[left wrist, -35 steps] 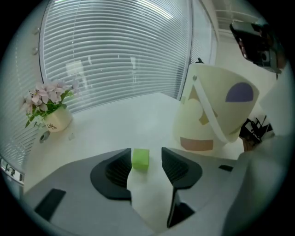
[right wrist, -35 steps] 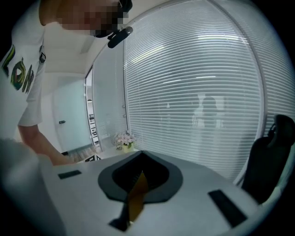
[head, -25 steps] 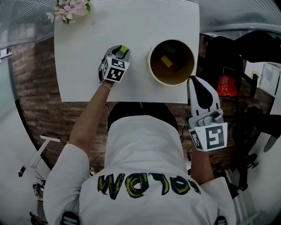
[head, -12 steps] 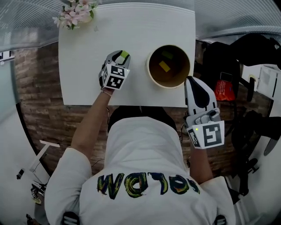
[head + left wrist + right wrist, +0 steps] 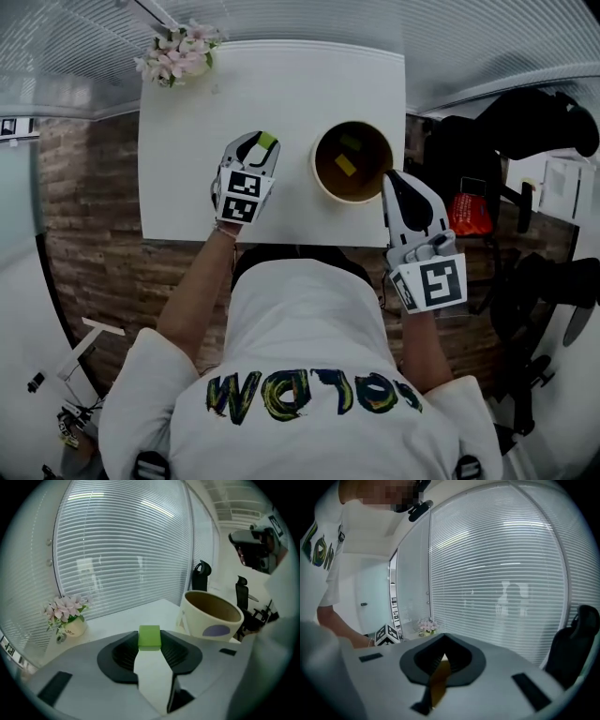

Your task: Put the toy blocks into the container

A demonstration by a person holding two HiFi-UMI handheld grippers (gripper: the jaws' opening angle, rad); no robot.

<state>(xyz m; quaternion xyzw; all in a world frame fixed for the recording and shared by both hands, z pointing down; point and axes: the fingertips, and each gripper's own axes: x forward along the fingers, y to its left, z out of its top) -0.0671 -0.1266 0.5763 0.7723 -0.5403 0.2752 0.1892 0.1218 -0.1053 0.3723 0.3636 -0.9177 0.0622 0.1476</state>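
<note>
Looking down in the head view: my left gripper (image 5: 255, 150) is over the white table (image 5: 281, 84), left of the container (image 5: 321, 180), with its jaws clamped on a light green block (image 5: 266, 142). The block is outside the container, just beside its left rim in this view. Inside the container lie a yellow block (image 5: 345, 166) and a darker green block (image 5: 351, 142). My right gripper (image 5: 392, 181) is at the table's near right corner, its tip close to the container's right rim. The flower pot (image 5: 178, 58) sits at the far left corner.

Left gripper view: both pads press on the green block's sides, and the block sits at the jaw tips. The cream container stands ahead and to the right, open mouth up, with a purple patch on its wall. Flowers are ahead left on the table, blinds behind.

Right gripper view: jaws together, nothing between them. Blinds (image 5: 501, 573) are ahead. The left gripper's marker cube and the flowers show far left, and a dark chair (image 5: 576, 639) is at the right edge.
</note>
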